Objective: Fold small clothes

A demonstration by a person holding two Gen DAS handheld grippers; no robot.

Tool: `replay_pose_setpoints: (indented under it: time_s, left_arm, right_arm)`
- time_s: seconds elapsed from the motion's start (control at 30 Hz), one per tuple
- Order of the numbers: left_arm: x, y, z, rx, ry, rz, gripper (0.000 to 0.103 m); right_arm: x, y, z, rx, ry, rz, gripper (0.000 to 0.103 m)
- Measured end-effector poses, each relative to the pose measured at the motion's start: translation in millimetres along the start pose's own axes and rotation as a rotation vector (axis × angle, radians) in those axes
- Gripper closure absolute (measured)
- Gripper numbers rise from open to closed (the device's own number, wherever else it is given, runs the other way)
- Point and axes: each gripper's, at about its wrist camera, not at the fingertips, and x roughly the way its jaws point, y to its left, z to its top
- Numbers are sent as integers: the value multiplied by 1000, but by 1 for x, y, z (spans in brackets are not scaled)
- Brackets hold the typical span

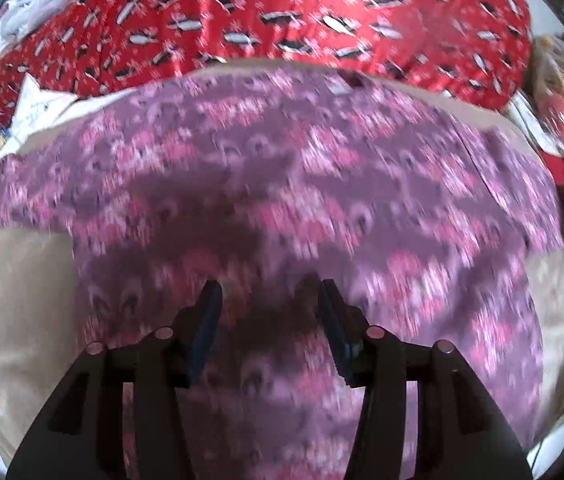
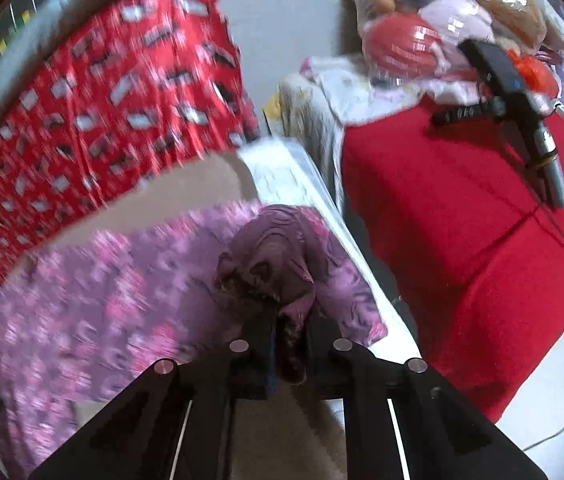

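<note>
Left gripper [image 1: 270, 300]: jaws apart, empty, hovering over purple floral garment [image 1: 282, 184] spread on beige surface [image 1: 14, 308]. Right gripper [image 2: 289, 336]: clenched on bunched garment edge at right side. Judgement: keep pinch firm, carry edge across evenly; left should pin cloth flat to prevent dragging

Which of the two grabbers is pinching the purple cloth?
The right gripper: its jaws are shut on a bunched bit of the purple patterned garment. The left gripper is open above it, holding nothing.
</note>
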Motion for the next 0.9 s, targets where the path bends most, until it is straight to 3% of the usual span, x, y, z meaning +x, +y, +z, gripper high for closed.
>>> replay_pose_setpoints:
  time_s: [0.13,0.2,0.33,0.47,0.67,0.83,0.9]
  left_arm:
    - [6,14,13,-49,-55,37,48]
    - [11,26,14,-72,-65,50,48]
    - [22,54,12,-140,-41,-4,48]
    - [24,79,14,-172,-22,9,48]
    - [11,111,14,-211,-37,-28,48]
    - [2,129,15,-247,-54,-79,48]
    - [0,135,16,-263,-56,-99,48]
  right_arm:
    - [-22,36,4,6,-31,130,93]
    - [-23,74,1,-17,-9,207,93]
    - [-18,147,-4,-49,23,334,93]
    - [-8,238,-20,-119,71,452,93]
    - [4,349,-50,-230,137,539,93]
    - [14,418,-80,-257,203,624,93]
    - [24,438,-95,-258,246,630,86]
